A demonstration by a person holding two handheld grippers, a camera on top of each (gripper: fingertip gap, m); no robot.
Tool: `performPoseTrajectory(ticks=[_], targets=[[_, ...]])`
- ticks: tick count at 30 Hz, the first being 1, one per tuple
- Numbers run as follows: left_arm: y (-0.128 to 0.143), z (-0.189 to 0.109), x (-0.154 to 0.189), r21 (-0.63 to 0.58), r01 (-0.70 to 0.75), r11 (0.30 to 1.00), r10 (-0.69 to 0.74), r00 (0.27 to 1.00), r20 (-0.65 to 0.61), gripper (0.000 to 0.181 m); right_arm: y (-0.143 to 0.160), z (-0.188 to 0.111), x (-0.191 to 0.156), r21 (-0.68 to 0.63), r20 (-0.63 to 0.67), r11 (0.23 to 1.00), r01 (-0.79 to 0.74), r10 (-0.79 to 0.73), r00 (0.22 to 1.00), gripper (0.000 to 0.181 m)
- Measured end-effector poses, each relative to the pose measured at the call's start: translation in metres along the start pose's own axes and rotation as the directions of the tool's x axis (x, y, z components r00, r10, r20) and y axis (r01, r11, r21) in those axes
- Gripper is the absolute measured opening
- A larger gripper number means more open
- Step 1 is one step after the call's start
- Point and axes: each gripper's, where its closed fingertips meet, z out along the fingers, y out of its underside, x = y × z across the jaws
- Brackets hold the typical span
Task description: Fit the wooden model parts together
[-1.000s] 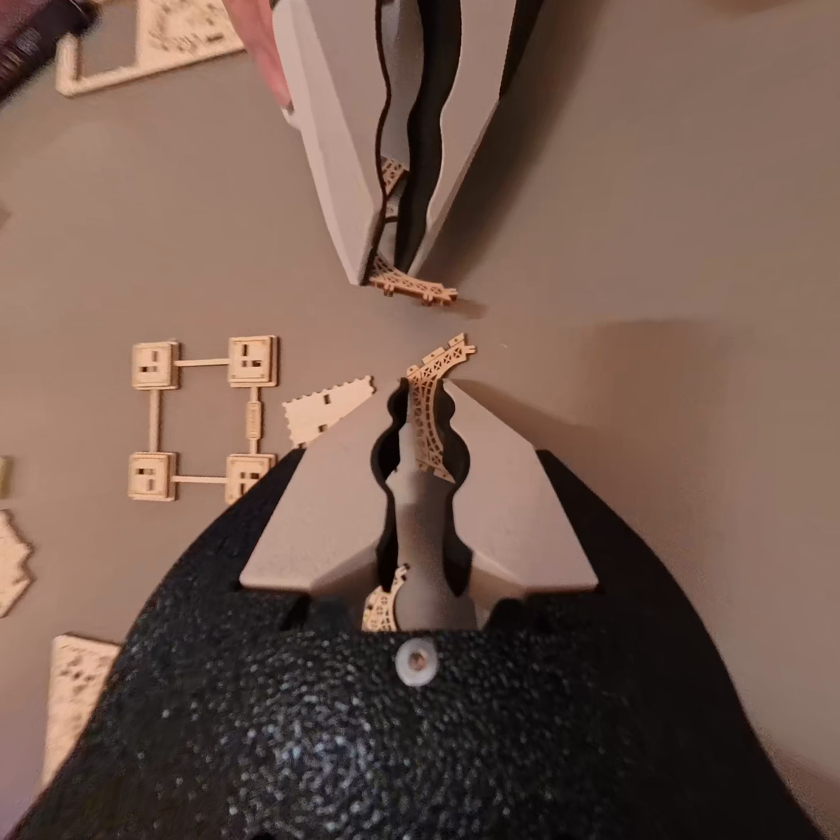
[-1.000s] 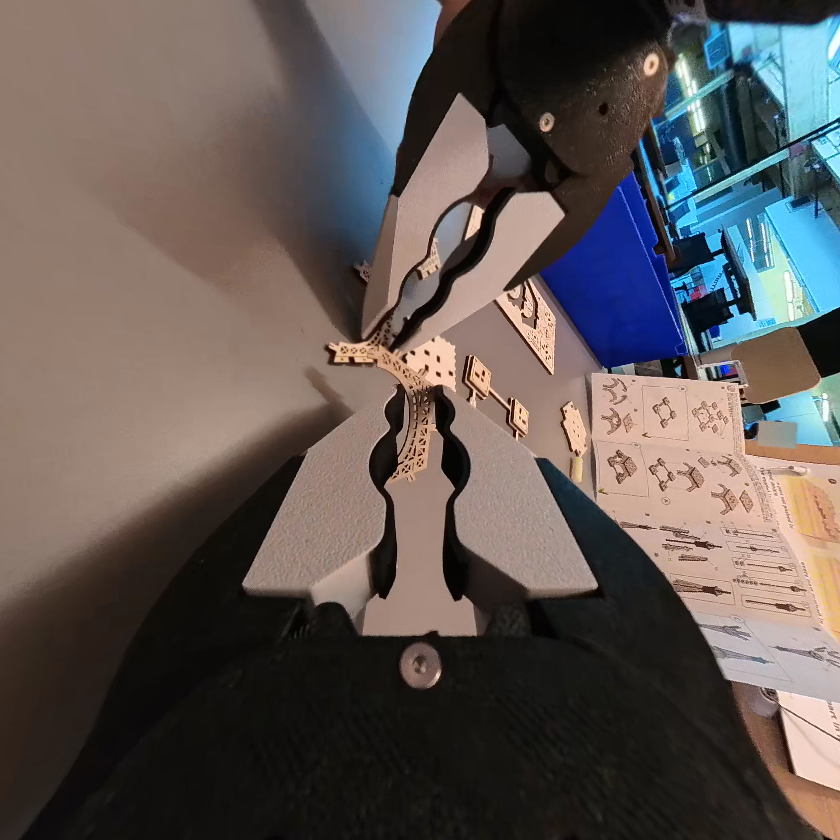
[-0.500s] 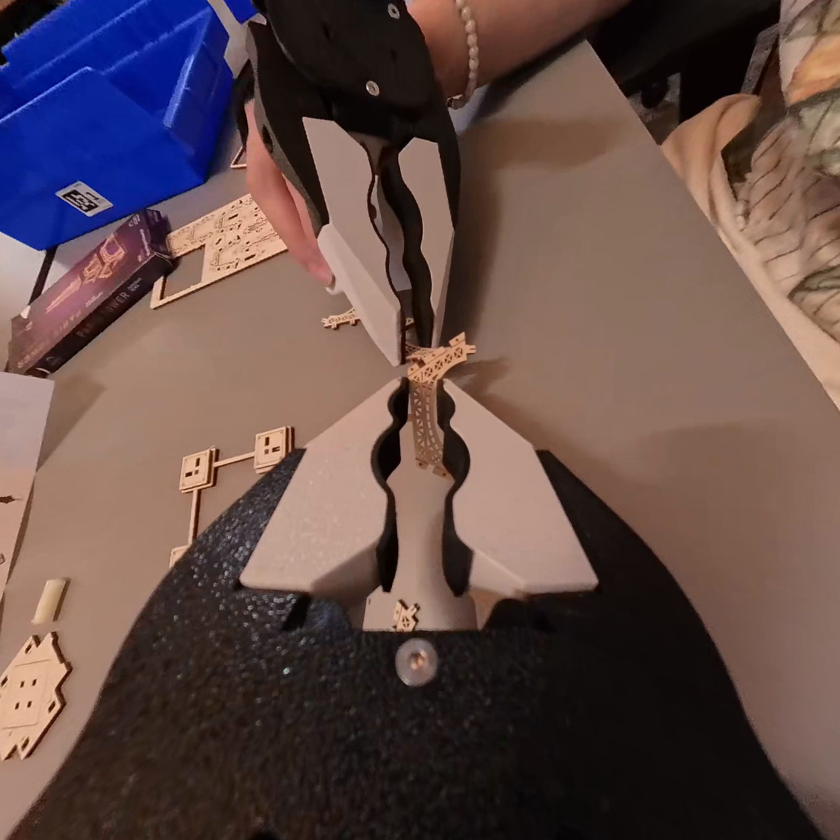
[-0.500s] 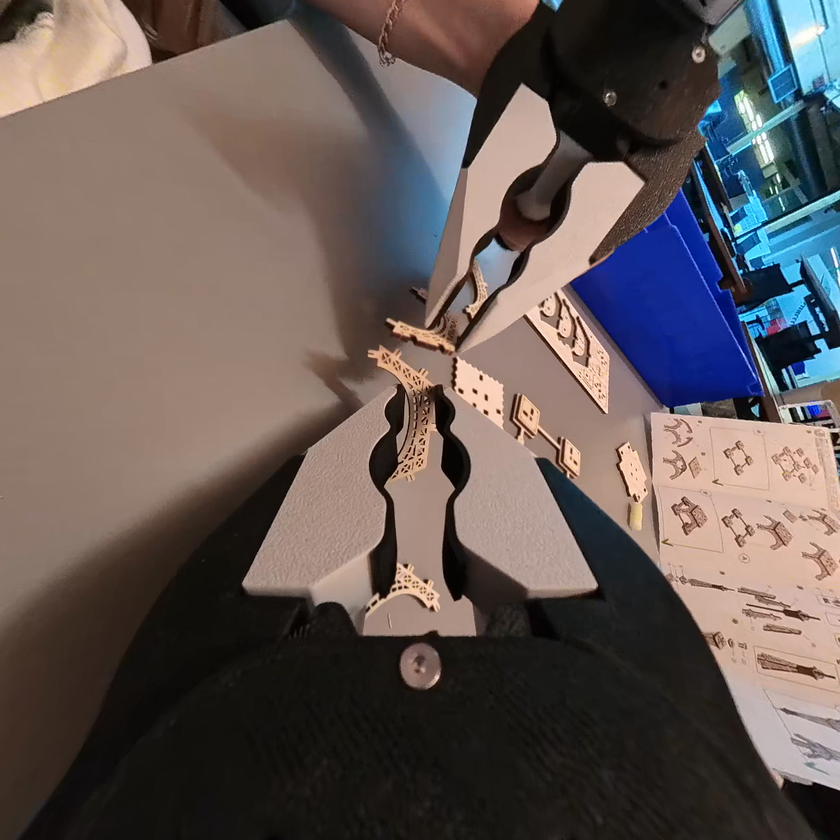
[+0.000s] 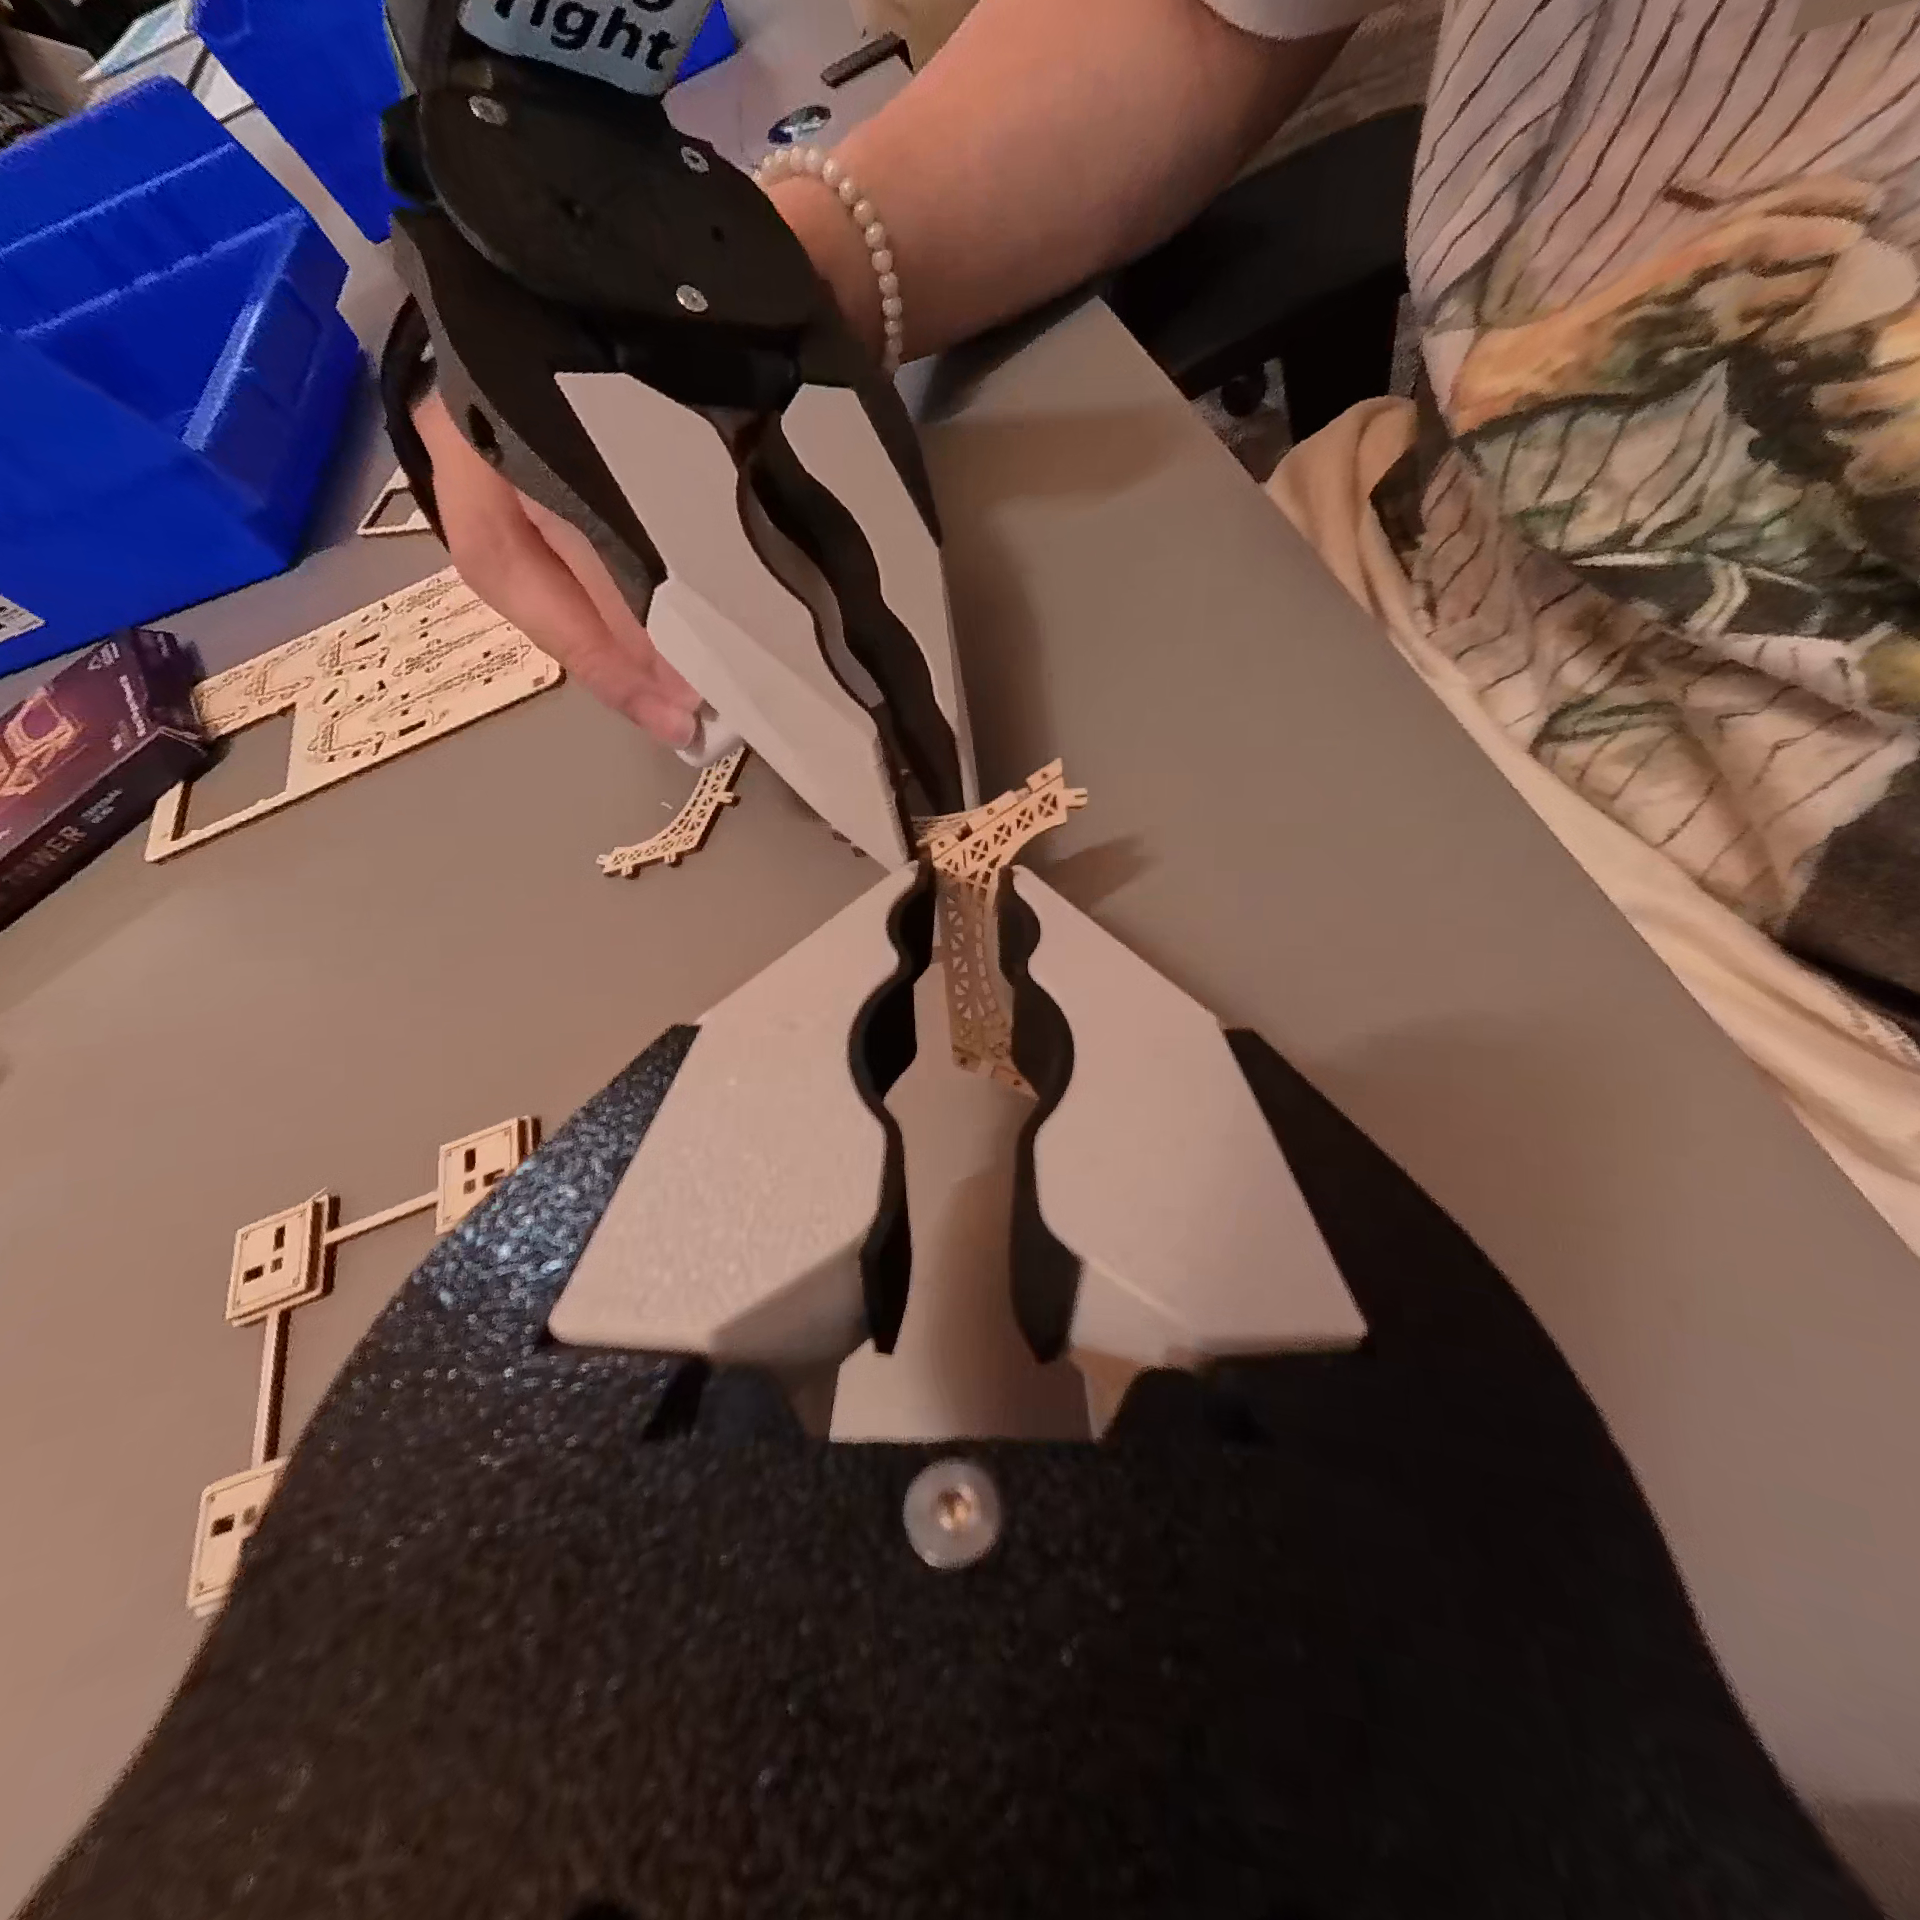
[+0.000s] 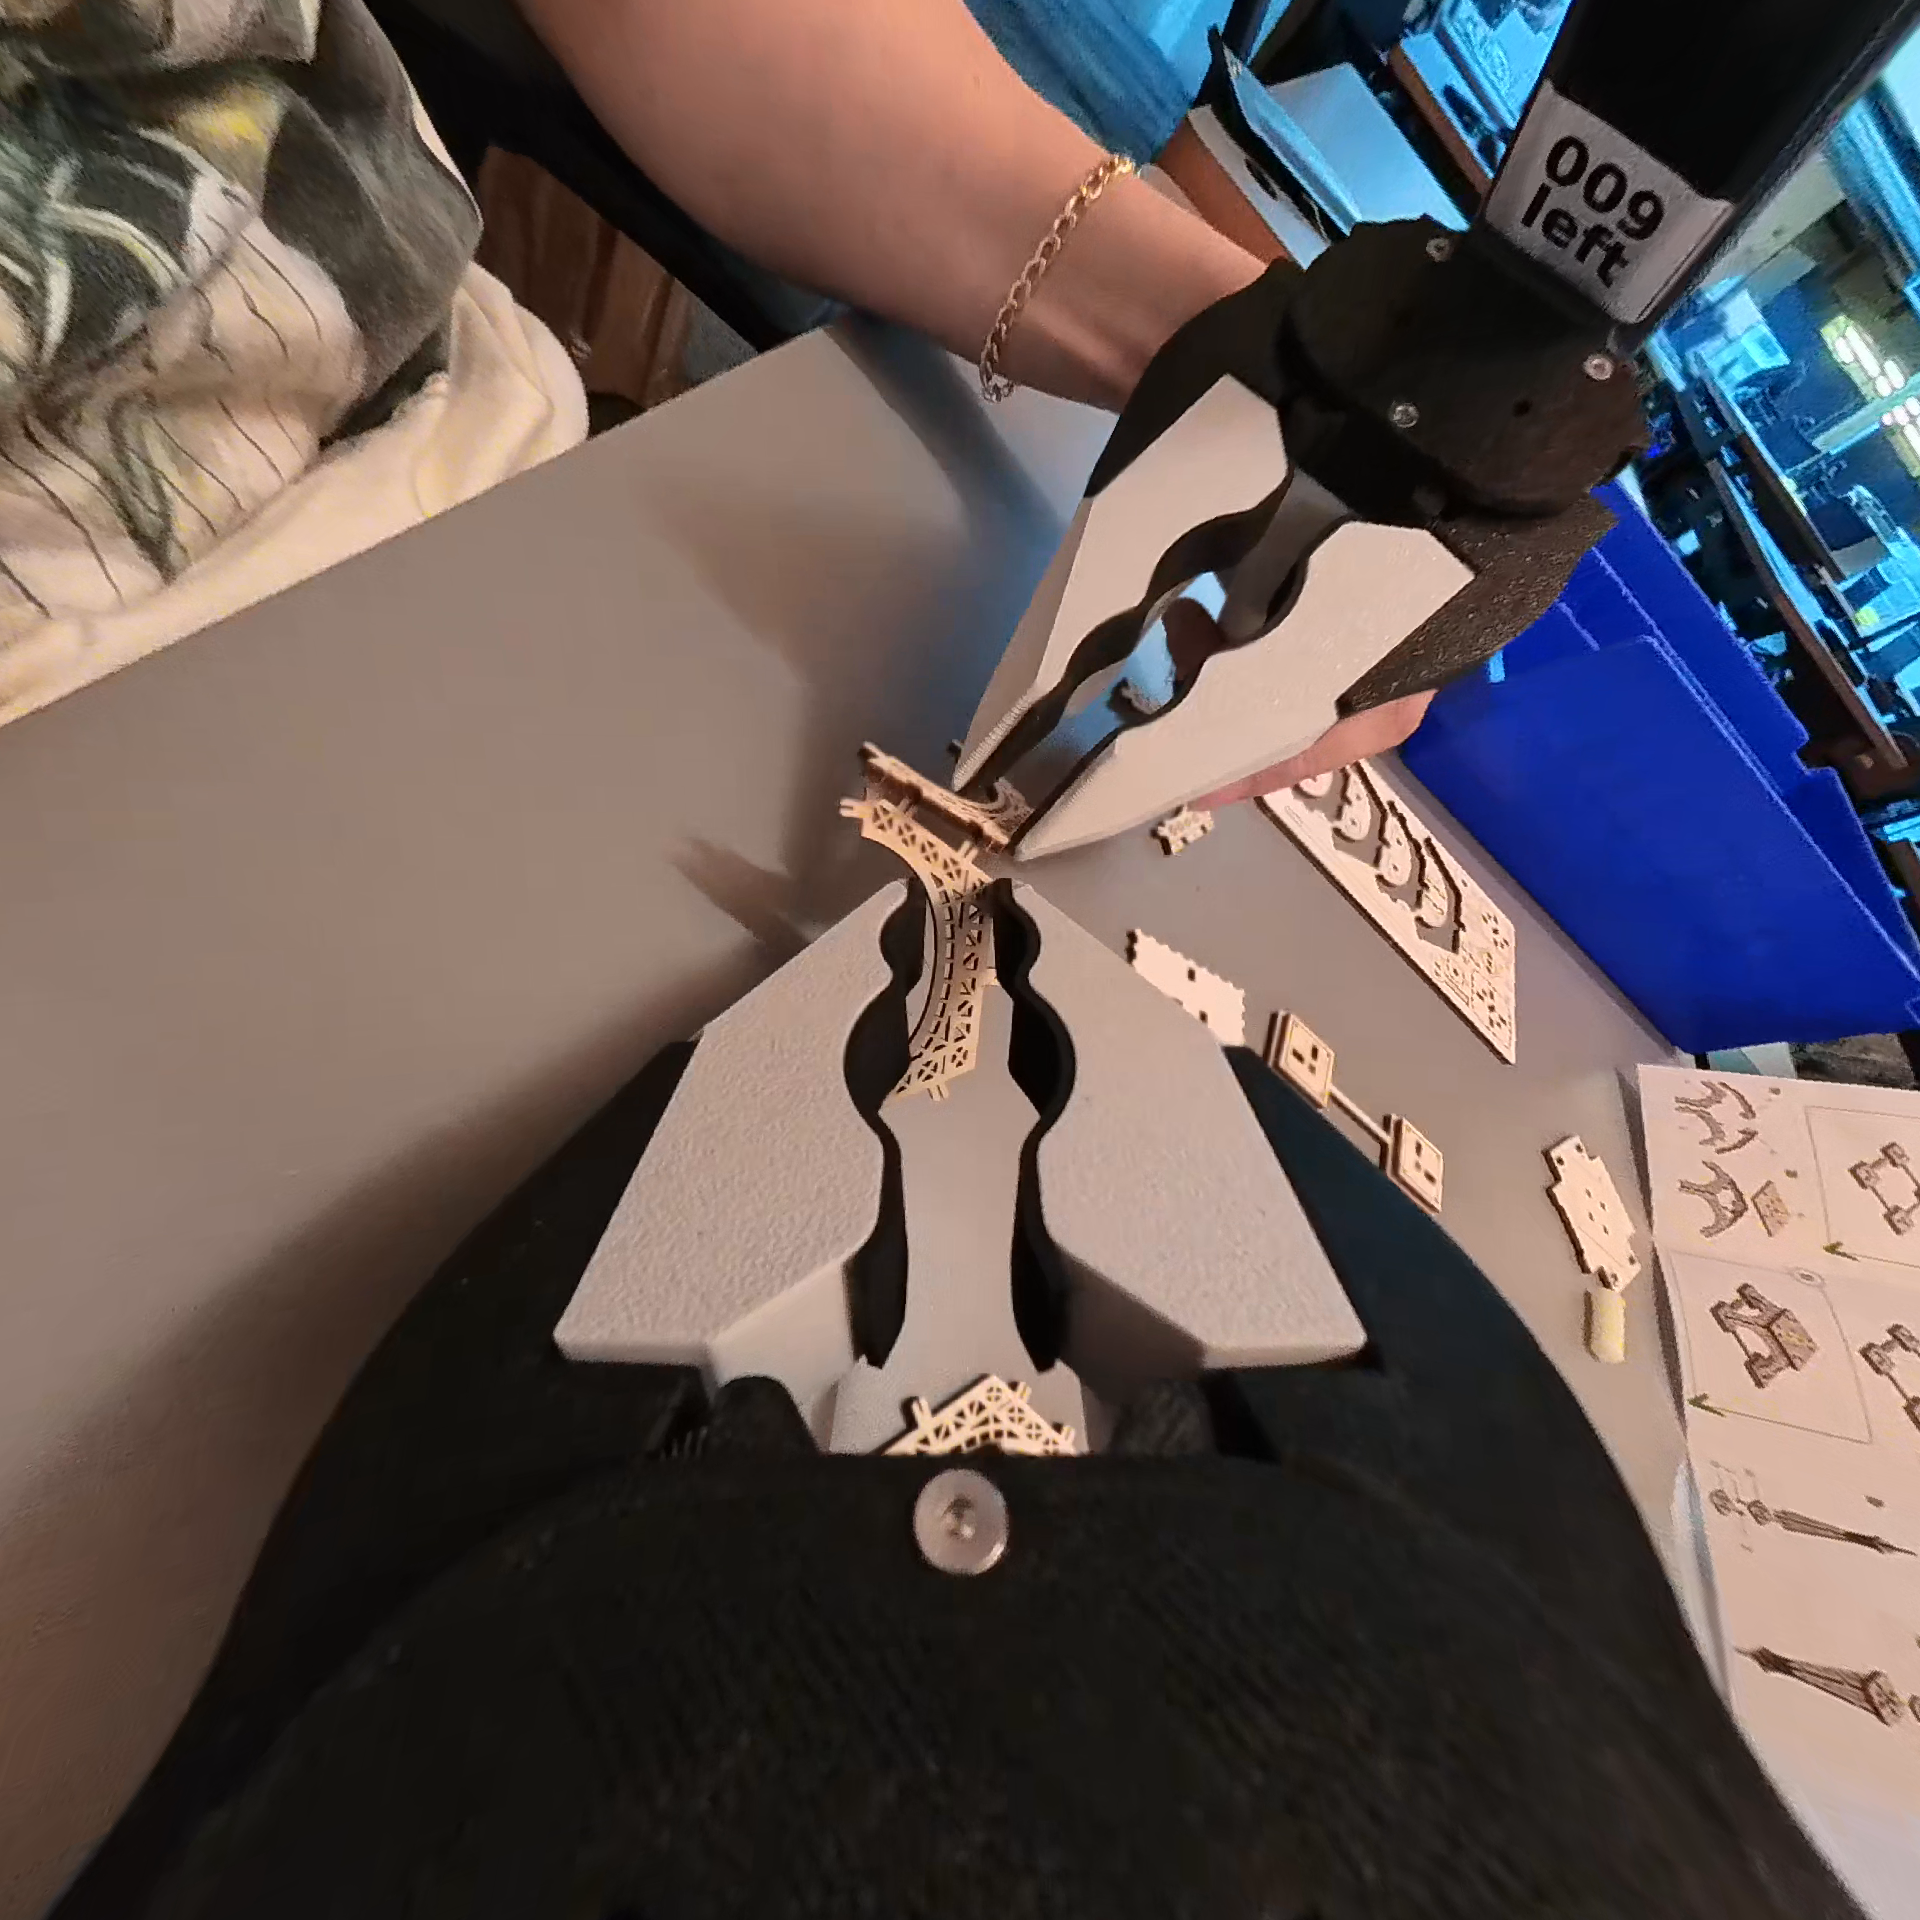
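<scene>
Now mating: left tongs (image 5: 961, 883) pinch leg (image 5: 977, 977), right tongs (image 6: 951, 899) pinch second leg (image 6: 945, 997), tips touching above counter (image 5: 1351, 831). Align slots, press gently; lattice likely fragile.

Hand-held gripper (image 5: 961, 883): grey wavy-edged fingers, speckled black body, silver screw; pearl bracelet (image 5: 868, 239).

Labelled tags (image 6: 1595, 223); box (image 5: 62, 748); text withheld

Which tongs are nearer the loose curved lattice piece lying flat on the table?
Right. The right tongs hang directly above the loose piece; the left tongs sit off to its side.
</scene>
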Motion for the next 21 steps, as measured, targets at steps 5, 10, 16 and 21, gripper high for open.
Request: performPoseTrajectory(ticks=[5,10,16,21], targets=[[0.0011,0.0005,0.0035,-0.004,0.008,1.000,-0.008,1.000,-0.024,0.009,-0.0024,-0.0002,-0.0035,0.020,0.021,1.000,-0.016,0.015,1.000,0.011],[0.0010,0.0043,0.0060,-0.014,0.001,1.000,-0.002,0.999,-0.036,0.009,-0.0046,-0.0005,-0.0065,0.032,0.040,0.999,-0.023,0.022,0.999,0.011],[0.0038,0.0059,0.0056,-0.042,-0.001,0.999,0.000,1.000,-0.027,0.009,-0.0015,0.0018,-0.0078,0.007,0.043,1.000,-0.016,0.016,0.999,0.011],[0.0060,0.0066,0.0032,-0.099,-0.018,0.995,0.018,1.000,-0.002,0.009,0.0019,0.0011,-0.0071,-0.020,0.044,0.999,-0.025,0.026,0.999,0.011]])
